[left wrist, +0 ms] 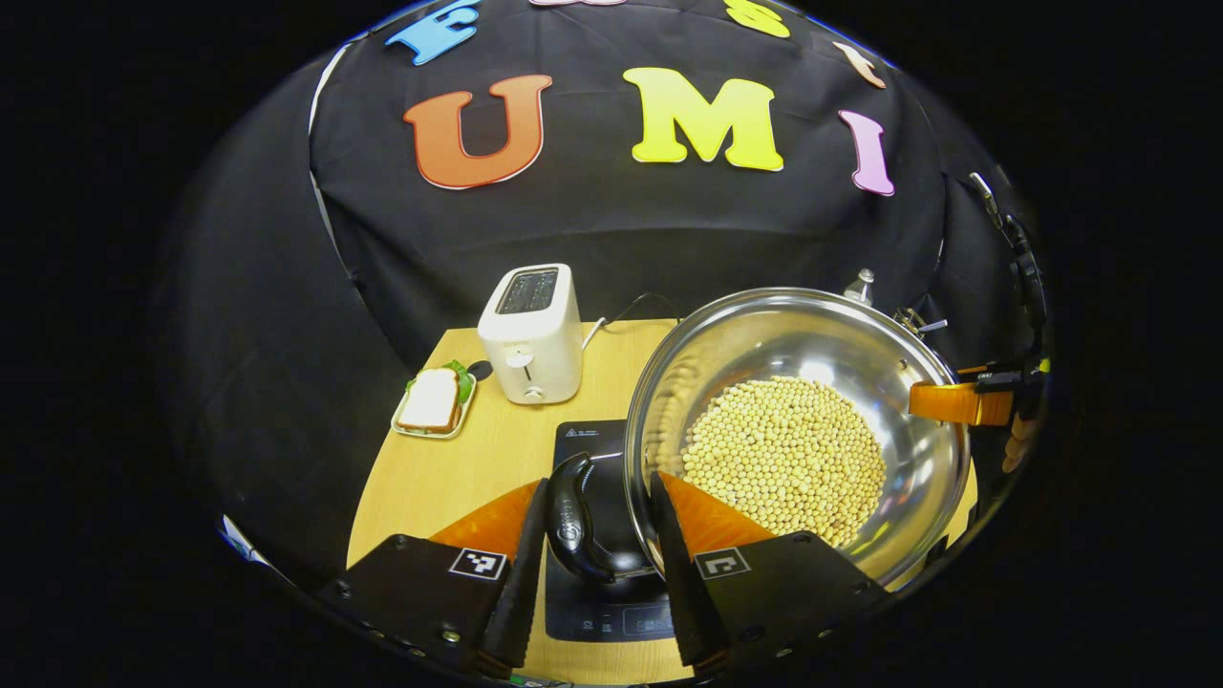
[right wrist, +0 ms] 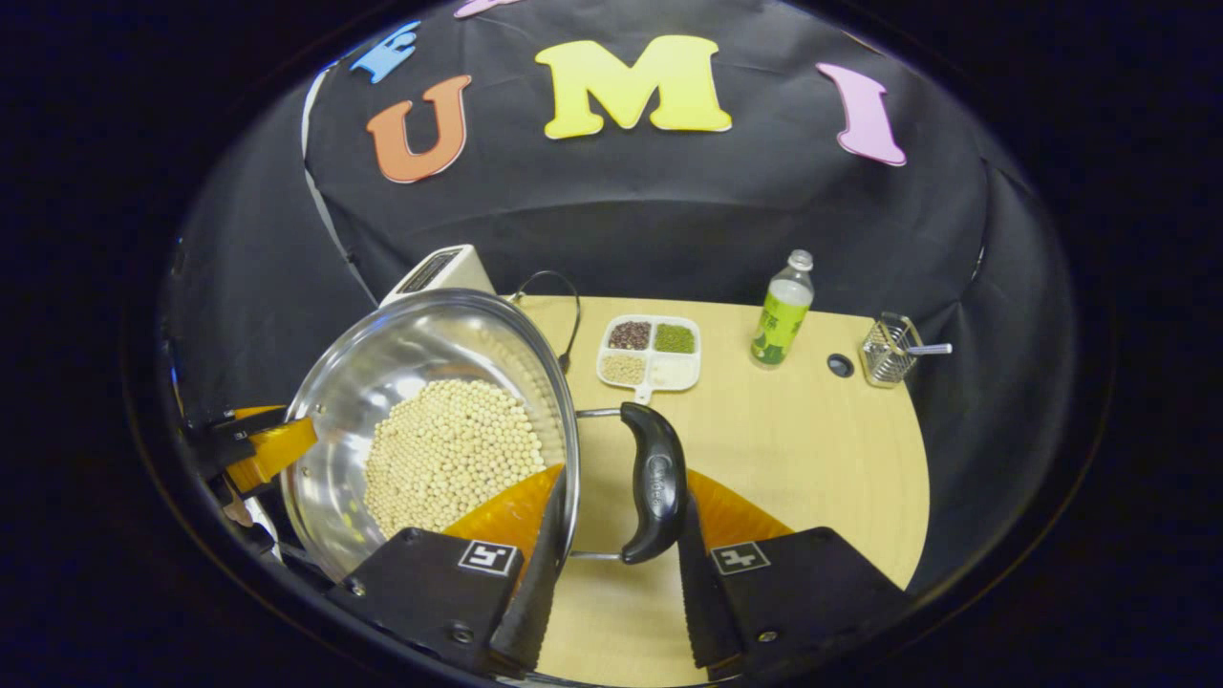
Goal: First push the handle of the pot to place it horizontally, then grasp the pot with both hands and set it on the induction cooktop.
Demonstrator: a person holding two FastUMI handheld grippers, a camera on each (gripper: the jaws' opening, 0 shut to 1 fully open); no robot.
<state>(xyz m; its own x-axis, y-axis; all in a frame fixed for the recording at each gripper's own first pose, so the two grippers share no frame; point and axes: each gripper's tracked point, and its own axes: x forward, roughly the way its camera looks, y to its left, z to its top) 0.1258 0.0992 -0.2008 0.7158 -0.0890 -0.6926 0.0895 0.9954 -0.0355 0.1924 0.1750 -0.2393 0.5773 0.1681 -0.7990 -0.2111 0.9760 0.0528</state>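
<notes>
Found the pot (left wrist: 764,344) of beans (left wrist: 783,459) held between both tongs, on the right of the induction cooktop (left wrist: 602,612) and partly above it. Saw the left gripper (left wrist: 600,487) spread apart astride the left handle (left wrist: 573,521), and the right gripper (right wrist: 626,478) likewise astride the right handle (right wrist: 654,487), one finger inside the rim. Could not tell whether either pressed tight.

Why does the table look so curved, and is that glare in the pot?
Left gripper view: the fisheye lens bends the table; bright lamp glare sits on the pot wall above the beans. Right gripper view: same bending, table edge bowed, softer shine inside the pot.
</notes>
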